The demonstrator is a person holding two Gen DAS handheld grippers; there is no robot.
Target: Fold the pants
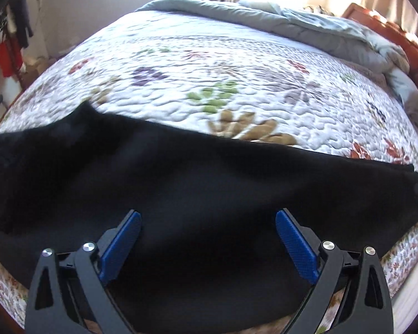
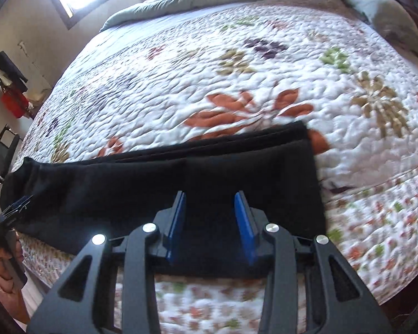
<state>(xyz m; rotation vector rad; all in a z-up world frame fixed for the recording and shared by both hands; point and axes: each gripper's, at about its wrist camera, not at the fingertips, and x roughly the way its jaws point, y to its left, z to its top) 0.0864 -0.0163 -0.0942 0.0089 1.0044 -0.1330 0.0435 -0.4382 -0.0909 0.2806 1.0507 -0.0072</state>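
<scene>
On puckered floral quilt [image 1: 209,64], flat matte black pants [image 1: 181,183]; both grippers' fingers apart, empty

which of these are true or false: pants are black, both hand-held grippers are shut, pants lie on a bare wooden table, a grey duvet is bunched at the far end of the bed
1. The pants are black. True.
2. Both are shut. False: the left hand-held gripper and the right hand-held gripper both stand open, nothing clamped.
3. The pants lie on a bare wooden table. False: they lie along the near edge of a flowered quilt on a bed.
4. A grey duvet is bunched at the far end. True.
</scene>
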